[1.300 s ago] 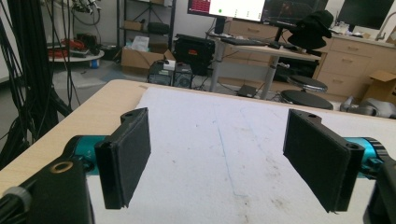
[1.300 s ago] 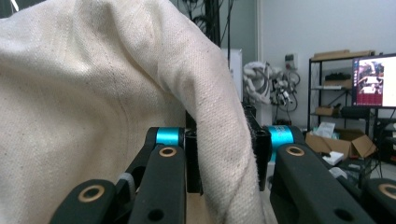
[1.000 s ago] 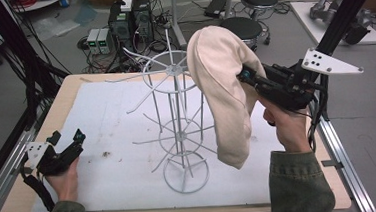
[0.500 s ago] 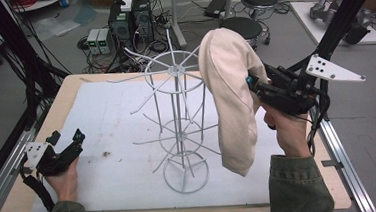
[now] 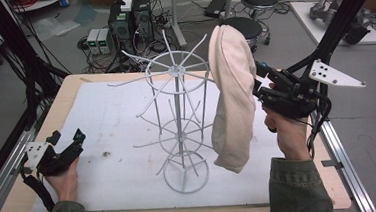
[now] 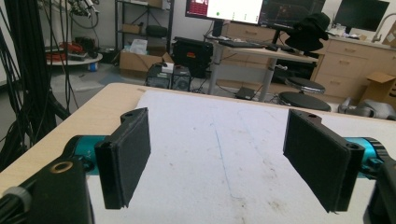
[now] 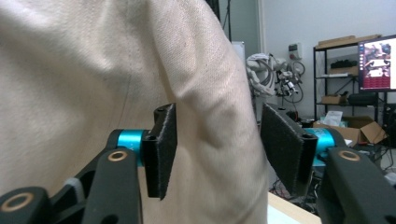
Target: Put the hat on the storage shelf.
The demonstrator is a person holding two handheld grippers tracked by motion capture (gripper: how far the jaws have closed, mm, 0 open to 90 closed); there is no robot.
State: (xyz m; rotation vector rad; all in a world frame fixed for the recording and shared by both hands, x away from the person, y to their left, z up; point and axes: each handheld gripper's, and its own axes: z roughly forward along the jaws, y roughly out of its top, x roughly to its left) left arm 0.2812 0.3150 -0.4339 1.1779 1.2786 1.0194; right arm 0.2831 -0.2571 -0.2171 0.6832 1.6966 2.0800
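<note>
The beige cloth cap (image 5: 232, 93) hangs from an upper prong of the white wire rack (image 5: 180, 126), swung nearer it than a second ago. The right gripper (image 5: 260, 88) has just been opening; its pads flank a fold without pressing. The left gripper (image 5: 71, 144) rests released on the white mat (image 5: 117, 121).

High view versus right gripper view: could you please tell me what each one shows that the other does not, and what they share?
High view: the white wire rack, whose upper arm carries the beige cloth, and the left gripper, open at the table's left side. Right gripper view: up close, the fingers stand apart with a fold of cloth between them, having just been opening. Shared: the cloth and the right gripper beside it.
</note>
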